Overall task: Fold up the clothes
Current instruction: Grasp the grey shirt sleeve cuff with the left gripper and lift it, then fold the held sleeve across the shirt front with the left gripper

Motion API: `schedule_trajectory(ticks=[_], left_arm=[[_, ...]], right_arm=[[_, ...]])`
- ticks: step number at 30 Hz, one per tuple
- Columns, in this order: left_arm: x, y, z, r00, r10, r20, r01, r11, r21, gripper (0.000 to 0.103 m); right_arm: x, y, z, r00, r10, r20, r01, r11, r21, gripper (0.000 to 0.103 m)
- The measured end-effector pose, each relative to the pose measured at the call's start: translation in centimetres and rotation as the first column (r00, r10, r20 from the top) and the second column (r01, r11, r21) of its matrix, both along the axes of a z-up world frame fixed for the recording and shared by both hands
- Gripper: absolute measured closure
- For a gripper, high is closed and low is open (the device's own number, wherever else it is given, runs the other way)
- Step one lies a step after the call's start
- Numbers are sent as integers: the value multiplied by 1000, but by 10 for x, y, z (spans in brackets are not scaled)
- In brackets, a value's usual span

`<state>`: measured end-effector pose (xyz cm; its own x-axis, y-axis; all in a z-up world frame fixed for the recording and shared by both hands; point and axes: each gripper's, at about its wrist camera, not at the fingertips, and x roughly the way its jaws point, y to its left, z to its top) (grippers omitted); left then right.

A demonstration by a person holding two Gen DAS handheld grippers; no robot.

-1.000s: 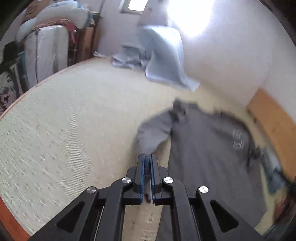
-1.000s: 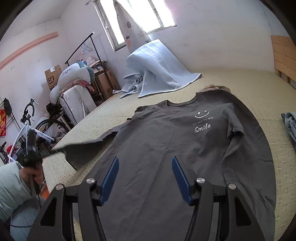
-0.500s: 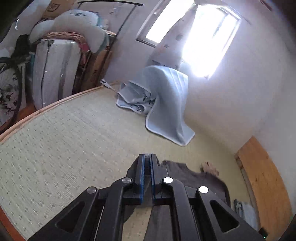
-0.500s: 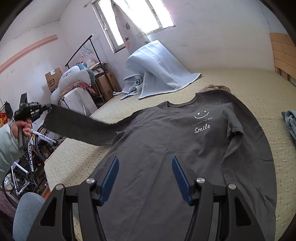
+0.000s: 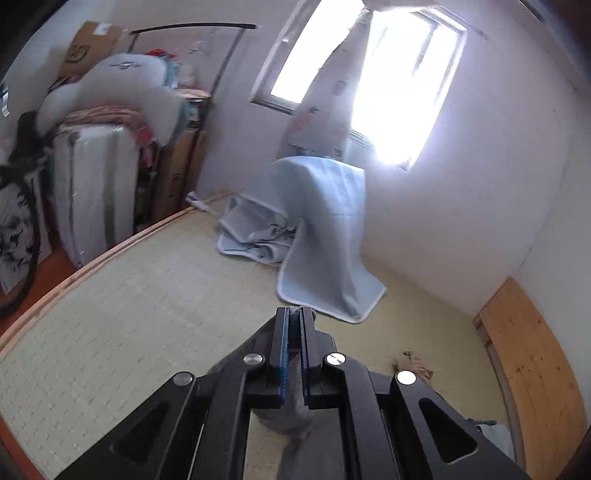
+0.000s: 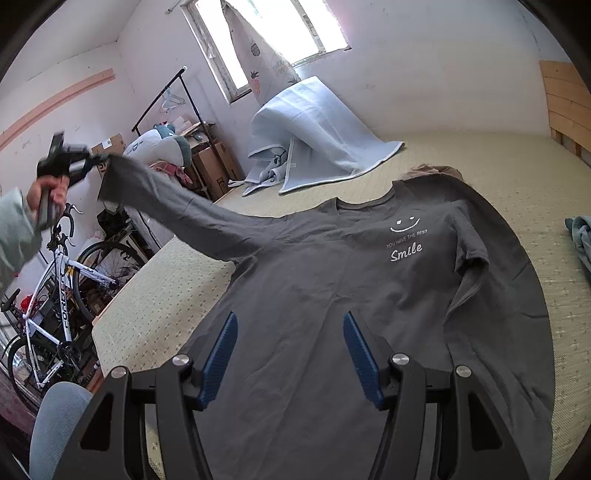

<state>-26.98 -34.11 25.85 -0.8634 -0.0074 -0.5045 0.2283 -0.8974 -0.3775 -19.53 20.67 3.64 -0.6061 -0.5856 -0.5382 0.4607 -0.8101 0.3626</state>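
The left claw (image 5: 294, 325) is closed tight, its blue pads pressed together on grey fabric that hangs below it in the left wrist view. From the right wrist view the same left claw (image 6: 94, 160) is seen at far left, raised well above the bed, gripping the cuff end of the left sleeve (image 6: 177, 218) of a dark grey long-sleeved T-shirt (image 6: 332, 295). A hand (image 6: 46, 192) in a pale green sleeve holds that tool. The sleeve runs taut and slanting from the claw down to the shirt's shoulder.

The right claw (image 6: 290, 354) is wide open, its blue fingers (image 6: 219, 350) spread apart with nothing between them. It hovers over the lower body of the shirt; contact with the cloth cannot be confirmed.

The T-shirt lies face up on the bed mat (image 6: 498, 166), a pale woven surface with a small dot pattern. The collar points toward the far wall. The chest carries a white smile mark and the words "YOU HAVE THE BEST Smile". The right sleeve (image 6: 495, 236) is spread out along the shirt's right side on the mat.

A light blue blanket (image 6: 314, 136) is heaped against the wall under the window (image 6: 269, 33). A bluish garment (image 6: 580, 240) lies at the mat's right edge. A bicycle (image 6: 62, 295) stands beside the bed at left, near a clothes rack (image 6: 173, 96) and cardboard boxes (image 6: 214, 162). A wooden headboard (image 5: 524, 369) stands at the right.
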Motion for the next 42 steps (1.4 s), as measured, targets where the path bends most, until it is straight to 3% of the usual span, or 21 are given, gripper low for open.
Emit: schedule_trajectory(ticks=[8, 19, 24, 33, 39, 42], left_arm=[[-54, 102, 15, 983, -179, 38, 181, 983, -37, 99], [-105, 280, -18, 892, -413, 183, 432, 899, -75, 99], [-135, 347, -56, 858, -449, 247, 476, 878, -55, 99], [-184, 461, -164, 802, -455, 386, 507, 861, -36, 98], [-210, 506, -212, 784, -437, 440, 490, 872, -7, 98], [-217, 516, -231, 761, -456, 461, 480, 874, 71, 98]], right_arm=[[-3, 11, 2, 1000, -13, 15, 13, 1000, -16, 40], [-6, 42, 15, 997, -73, 10, 73, 996, -58, 40], [-6, 65, 22, 992, -122, 12, 123, 990, -75, 40], [-9, 115, 27, 970, -242, 38, 245, 965, -98, 40], [-12, 139, 26, 954, -292, 63, 297, 949, -103, 40], [-14, 147, 25, 948, -309, 73, 316, 943, -104, 40]])
